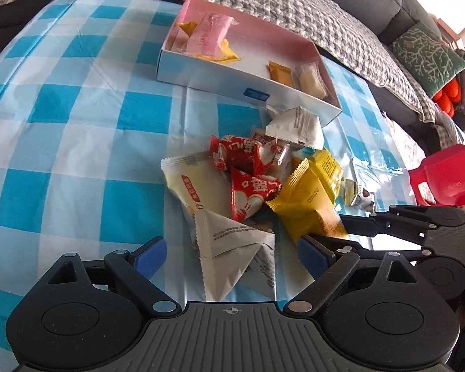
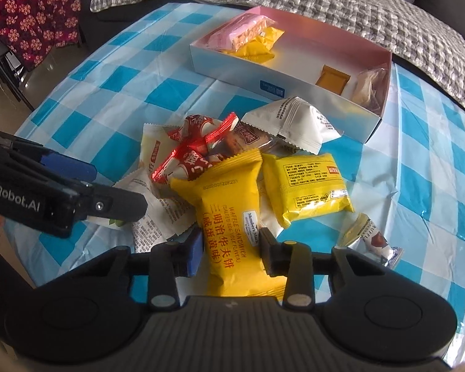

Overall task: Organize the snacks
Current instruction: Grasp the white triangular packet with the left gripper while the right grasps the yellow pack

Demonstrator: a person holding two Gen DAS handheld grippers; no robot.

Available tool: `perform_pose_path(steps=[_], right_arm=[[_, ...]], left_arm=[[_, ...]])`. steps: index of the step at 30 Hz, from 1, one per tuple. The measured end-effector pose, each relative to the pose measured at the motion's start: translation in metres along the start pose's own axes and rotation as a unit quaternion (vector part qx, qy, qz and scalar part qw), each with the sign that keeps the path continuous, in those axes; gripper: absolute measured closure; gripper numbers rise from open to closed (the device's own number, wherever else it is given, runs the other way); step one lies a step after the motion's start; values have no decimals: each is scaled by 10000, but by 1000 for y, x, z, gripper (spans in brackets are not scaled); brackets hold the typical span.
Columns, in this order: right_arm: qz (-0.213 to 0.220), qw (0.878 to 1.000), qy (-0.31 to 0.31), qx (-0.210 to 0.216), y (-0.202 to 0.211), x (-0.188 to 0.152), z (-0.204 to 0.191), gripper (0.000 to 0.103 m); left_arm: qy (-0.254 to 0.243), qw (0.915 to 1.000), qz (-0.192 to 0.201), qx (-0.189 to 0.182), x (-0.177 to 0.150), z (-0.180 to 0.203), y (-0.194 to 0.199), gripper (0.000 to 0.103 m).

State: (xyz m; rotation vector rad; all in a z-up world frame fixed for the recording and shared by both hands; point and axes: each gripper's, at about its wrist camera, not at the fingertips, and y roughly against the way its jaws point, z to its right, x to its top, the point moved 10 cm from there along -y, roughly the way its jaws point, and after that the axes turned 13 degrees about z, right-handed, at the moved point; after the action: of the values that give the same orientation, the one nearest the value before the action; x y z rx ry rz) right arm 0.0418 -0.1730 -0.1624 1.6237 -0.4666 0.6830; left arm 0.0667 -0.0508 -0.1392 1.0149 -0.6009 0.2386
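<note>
A pile of snack packets lies on the blue checked tablecloth [image 1: 77,130] in front of a shallow white box [image 1: 207,76] with a pink inside. The box [image 2: 263,80] holds a pink packet [image 2: 241,32], yellow packets and a small orange one [image 2: 333,80]. My right gripper [image 2: 229,248] is shut on a long yellow waffle sandwich packet [image 2: 229,204]; it also shows in the left wrist view [image 1: 307,210]. My left gripper [image 1: 232,254] is open, its fingers either side of a white triangular packet [image 1: 232,248]. Red packets [image 1: 248,183] lie in the middle.
A second yellow packet [image 2: 310,186] and a small silver sweet [image 2: 372,235] lie to the right. A red container [image 1: 446,176] stands at the right edge. A grey checked blanket [image 1: 263,3] on a sofa lies behind the table.
</note>
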Motion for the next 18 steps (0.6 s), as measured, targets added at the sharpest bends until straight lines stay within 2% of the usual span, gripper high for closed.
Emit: perform_pose_path(steps=[3, 9, 18], right_arm=[[83, 9993, -358, -24, 5, 3, 13, 73], [381, 9950, -919, 108, 17, 16, 21, 75], [906, 9865, -1354, -159, 28, 33, 40, 75]], left_arm=[[5, 9999, -40, -147, -1, 5, 1, 11], [-389, 9984, -262, -305, -14, 22, -7, 10], [-1263, 9918, -173, 48, -32, 38, -21, 8]])
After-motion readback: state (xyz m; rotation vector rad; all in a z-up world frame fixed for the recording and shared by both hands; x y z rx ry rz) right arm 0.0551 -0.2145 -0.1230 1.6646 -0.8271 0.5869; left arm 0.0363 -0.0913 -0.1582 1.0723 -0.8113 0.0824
